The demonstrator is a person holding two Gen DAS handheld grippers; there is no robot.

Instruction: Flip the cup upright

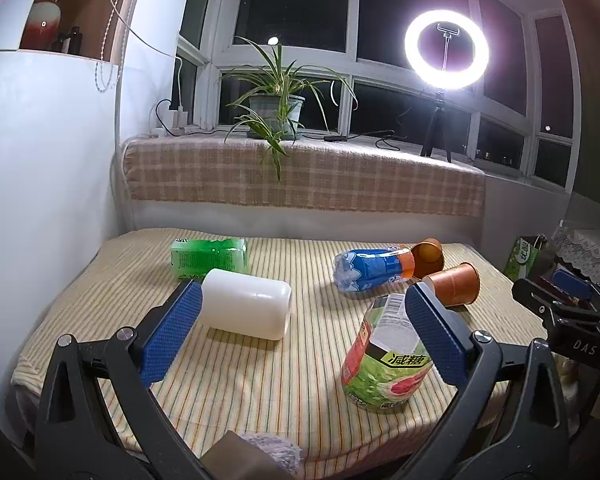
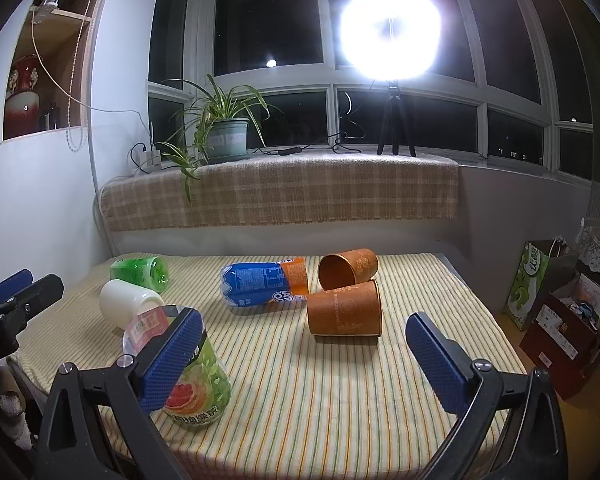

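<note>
Two orange paper cups are on the striped table. One point(image 2: 345, 309) stands upside down, wide rim on the cloth; it also shows in the left wrist view point(image 1: 454, 283). The other point(image 2: 347, 269) lies on its side behind it, mouth facing the cameras; in the left wrist view point(image 1: 428, 257) it sits at the far right. My right gripper point(image 2: 304, 344) is open and empty, just in front of the upside-down cup. My left gripper point(image 1: 303, 320) is open and empty, with a white cup point(image 1: 247, 309) lying on its side just past the left finger.
A blue-and-orange bottle point(image 2: 265, 285) lies beside the orange cups. A green bottle point(image 1: 209, 257) lies at the far left. A grapefruit-label bottle point(image 1: 384, 364) lies tilted near the front. The table point(image 2: 300, 400) ends at a plaid-covered ledge point(image 2: 280, 196) behind. Bags and boxes point(image 2: 556, 312) stand right.
</note>
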